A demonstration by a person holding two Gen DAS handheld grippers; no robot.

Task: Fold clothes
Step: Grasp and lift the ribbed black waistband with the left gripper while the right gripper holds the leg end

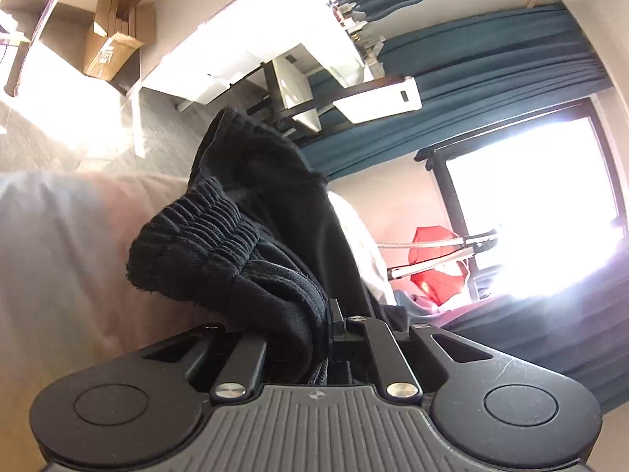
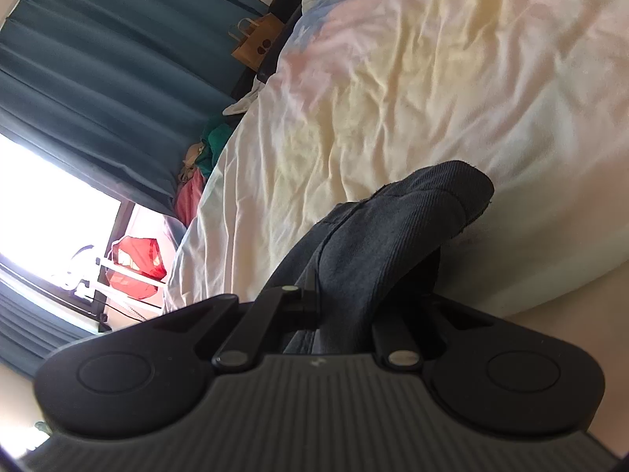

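Above the bed with its wrinkled cream sheet, the left gripper has its jaws pinching the black garment by its gathered elastic band, the cloth blocking much of that view. The right gripper pinches another bunched fold of it, lifted off the bed; beyond the bed hang teal curtains, with a paper bag beside them

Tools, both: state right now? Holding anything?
Left tool: closed on the black garment, near its gathered waistband.
Right tool: closed on a dark ribbed garment, lifted above the bed sheet.
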